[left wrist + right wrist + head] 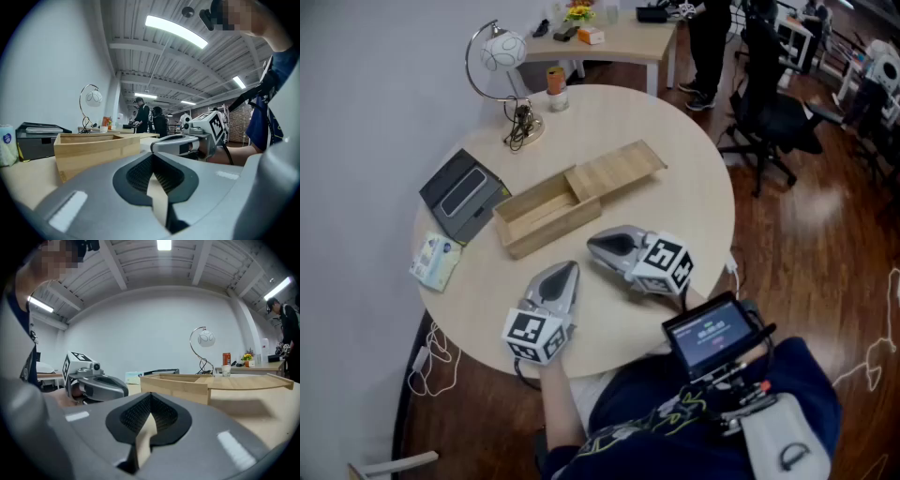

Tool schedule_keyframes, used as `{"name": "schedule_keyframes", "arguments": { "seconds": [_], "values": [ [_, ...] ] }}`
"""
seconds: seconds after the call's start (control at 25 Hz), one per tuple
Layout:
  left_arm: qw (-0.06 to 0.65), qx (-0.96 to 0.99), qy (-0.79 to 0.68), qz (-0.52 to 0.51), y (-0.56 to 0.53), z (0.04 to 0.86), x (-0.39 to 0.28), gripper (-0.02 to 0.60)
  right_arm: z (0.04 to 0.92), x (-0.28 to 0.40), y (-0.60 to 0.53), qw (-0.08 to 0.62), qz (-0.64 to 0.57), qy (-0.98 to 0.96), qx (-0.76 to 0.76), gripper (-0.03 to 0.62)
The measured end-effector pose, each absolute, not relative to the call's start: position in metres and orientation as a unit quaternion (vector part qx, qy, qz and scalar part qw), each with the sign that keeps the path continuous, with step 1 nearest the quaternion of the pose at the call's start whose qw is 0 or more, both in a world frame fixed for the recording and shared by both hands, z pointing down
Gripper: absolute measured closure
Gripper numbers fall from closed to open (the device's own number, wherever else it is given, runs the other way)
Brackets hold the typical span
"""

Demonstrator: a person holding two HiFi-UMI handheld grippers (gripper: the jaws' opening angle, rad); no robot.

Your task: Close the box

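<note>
Left gripper (570,270) jaws together, empty, near box (553,228) | right gripper (595,246) likewise, beside box | lid (617,169) half slid off; closing seemingly not begun

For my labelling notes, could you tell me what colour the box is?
The box is pale tan wood; the head view shows it best.

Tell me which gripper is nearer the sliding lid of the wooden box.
Right. The right gripper lies just short of the box, tip closest to the half-open lid. The left gripper lies farther back and to its left. Both are shut and empty.
</note>
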State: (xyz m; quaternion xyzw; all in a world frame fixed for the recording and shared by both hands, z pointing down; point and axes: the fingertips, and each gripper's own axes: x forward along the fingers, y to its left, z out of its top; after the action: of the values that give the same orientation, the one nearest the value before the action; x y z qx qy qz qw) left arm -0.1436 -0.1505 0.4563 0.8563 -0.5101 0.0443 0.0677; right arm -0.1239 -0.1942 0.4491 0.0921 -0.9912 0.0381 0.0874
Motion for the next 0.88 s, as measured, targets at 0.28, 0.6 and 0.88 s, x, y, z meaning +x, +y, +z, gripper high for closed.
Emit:
{"name": "schedule_keyframes", "arguments": {
  "seconds": [0.28,0.6,0.88],
  "values": [
    [0.069,0.856,-0.51,0.047,-0.15,0.455,-0.145,0.58,0.451,-0.125,-0.194,0.083,0.034,-0.992,0.087,0.6],
    [0.066,0.858,-0.507,0.049,-0.149,0.454,-0.143,0.58,0.448,-0.125,-0.193,0.084,0.038,-0.991,0.092,0.6],
    [0.012,0.741,-0.663,0.11,-0.151,0.439,-0.218,0.581,0.428,-0.083,-0.241,0.049,0.049,-0.982,0.176,0.6]
  ]
}}
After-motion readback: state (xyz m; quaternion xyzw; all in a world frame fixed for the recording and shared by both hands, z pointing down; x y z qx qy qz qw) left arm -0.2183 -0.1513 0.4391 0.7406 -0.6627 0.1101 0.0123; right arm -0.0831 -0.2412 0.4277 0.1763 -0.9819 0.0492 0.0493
